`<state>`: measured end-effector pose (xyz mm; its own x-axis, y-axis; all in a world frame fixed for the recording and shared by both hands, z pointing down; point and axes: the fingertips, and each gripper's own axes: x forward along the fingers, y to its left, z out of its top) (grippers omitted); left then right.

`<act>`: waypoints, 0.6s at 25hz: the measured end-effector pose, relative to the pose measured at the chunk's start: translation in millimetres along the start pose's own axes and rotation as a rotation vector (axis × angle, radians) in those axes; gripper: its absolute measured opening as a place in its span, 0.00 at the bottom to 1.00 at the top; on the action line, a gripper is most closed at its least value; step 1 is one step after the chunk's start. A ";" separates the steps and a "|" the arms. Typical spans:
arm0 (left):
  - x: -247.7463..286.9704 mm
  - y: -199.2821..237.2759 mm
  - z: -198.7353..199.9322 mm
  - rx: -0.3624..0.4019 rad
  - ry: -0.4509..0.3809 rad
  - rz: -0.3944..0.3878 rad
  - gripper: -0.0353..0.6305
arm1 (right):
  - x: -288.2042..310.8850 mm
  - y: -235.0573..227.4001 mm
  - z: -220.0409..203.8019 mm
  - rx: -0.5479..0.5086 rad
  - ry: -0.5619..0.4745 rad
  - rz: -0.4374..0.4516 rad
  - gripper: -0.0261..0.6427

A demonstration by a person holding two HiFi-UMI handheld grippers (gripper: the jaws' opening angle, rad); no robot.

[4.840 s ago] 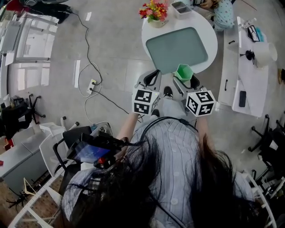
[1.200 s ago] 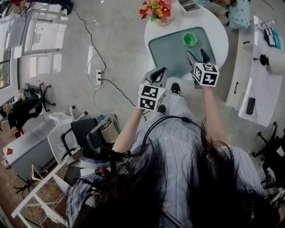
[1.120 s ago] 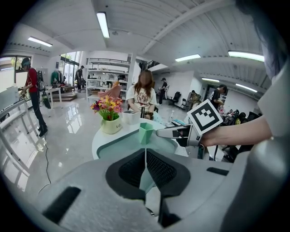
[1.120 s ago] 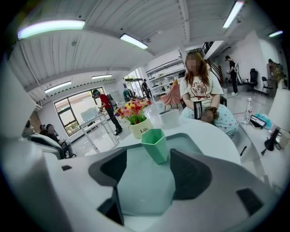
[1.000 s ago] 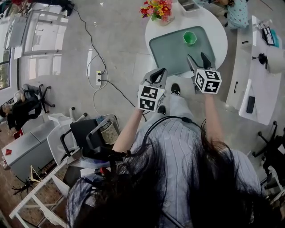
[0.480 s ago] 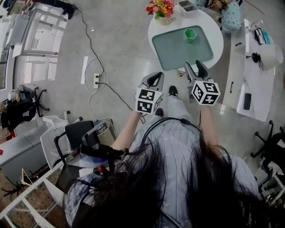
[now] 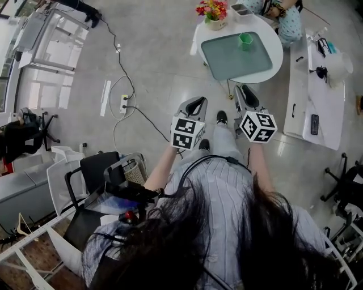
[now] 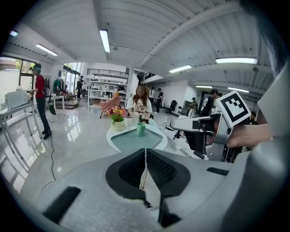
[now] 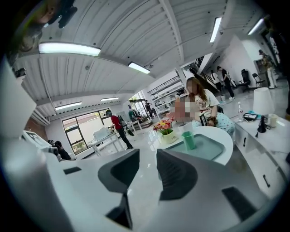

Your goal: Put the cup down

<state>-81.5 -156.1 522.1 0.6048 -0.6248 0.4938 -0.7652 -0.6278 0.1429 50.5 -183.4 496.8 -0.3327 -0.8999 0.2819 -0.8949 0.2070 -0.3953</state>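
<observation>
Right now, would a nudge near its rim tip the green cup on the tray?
Probably: the green cup stands upright, taller than wide. It looks like light plastic. A low push might slide it on the smooth tray.

The tray (image 7: 229,56) at upper centre is mostly bare. A cup (image 7: 245,38) stands near its top edge. Flowers (image 7: 213,10) stand at its upper left.

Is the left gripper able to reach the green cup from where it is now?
Probably not: the green cup stands on the tray, far beyond the left gripper; nothing is in between.
</observation>
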 end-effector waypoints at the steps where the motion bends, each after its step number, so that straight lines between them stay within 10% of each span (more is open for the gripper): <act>1: -7.3 -1.7 -4.0 -0.003 0.000 -0.003 0.08 | -7.0 6.2 -3.6 0.007 -0.005 -0.004 0.24; 15: -46.6 -41.1 -48.3 -0.025 0.005 -0.098 0.08 | -81.6 47.0 -43.3 -0.029 0.024 -0.050 0.22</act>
<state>-88.9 -78.7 534.7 0.6758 -0.5586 0.4808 -0.7078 -0.6738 0.2121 22.7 -83.7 493.0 -0.2937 -0.9002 0.3216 -0.9189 0.1731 -0.3544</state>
